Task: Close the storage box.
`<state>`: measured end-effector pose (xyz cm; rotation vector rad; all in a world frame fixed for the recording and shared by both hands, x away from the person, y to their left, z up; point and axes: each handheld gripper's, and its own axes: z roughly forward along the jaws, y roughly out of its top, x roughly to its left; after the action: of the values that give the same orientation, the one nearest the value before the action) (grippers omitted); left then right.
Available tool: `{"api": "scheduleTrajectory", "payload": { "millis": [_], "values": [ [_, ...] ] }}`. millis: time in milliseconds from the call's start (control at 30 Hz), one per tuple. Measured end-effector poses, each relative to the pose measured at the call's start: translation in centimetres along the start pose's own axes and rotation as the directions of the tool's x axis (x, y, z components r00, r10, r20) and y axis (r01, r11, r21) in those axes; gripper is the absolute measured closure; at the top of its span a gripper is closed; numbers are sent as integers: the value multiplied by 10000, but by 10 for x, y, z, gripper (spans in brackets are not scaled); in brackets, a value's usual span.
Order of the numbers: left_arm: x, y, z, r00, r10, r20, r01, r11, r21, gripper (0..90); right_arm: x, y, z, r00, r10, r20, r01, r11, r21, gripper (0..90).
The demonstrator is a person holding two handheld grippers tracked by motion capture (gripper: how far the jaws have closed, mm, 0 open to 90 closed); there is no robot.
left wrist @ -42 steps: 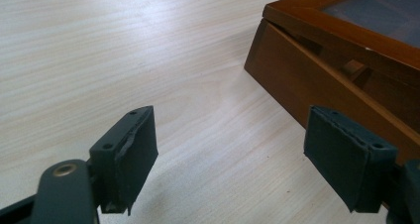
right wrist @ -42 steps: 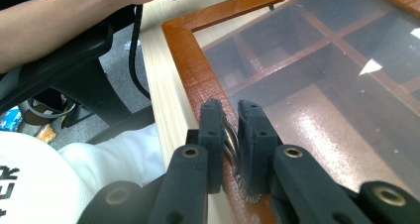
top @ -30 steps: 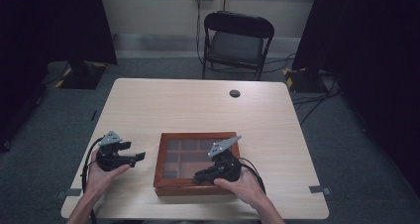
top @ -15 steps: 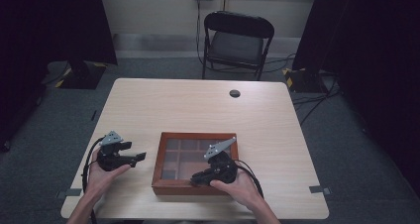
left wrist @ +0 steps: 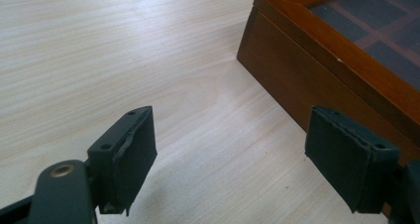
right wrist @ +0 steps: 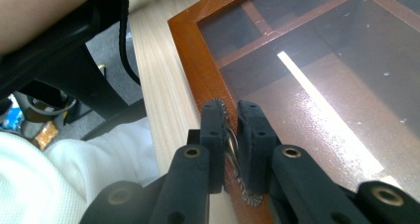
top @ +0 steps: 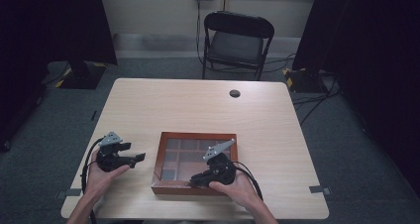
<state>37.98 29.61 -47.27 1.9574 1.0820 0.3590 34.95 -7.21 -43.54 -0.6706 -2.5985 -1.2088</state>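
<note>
Since a second ago, the right gripper has slid from the middle of the wooden box toward its near front edge, while the left gripper has kept its place on the table just left of the box. One box lies on the table's near half, between the two grippers, with a glass-paned lid over a grid of compartments (at least six show in the high view). One small dark round thing lies well apart, toward the table's far edge, and one black chair stands beyond it. In the right gripper view the right gripper has its jaws pinched nearly together on a small metal clasp at the box's front rim, a detail too small to make out from above. In the left gripper view the left gripper has its jaws spread wide with nothing between them, bare tabletop below and the box's side wall near the right jaw.
</note>
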Motion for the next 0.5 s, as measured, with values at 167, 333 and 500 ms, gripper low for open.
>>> {"api": "scheduleTrajectory", "payload": {
  "millis": [167, 333, 500],
  "values": [
    [-2, -1, 3, 9998, 37, 175, -39, 9999, 166, 192, 0, -2, 0, 10000, 1, 9, -1, 9999, -102, 821],
    [-3, 0, 4, 9998, 128, 168, -133, 9994, 314, 190, 0, -2, 0, 9999, -57, 128, 57, 10000, 24, 787],
    [-2, -1, 4, 9999, 108, 109, -111, 9995, 279, 190, -2, -3, -7, 9996, 103, 246, -96, 9996, -265, 711]
  ]
}}
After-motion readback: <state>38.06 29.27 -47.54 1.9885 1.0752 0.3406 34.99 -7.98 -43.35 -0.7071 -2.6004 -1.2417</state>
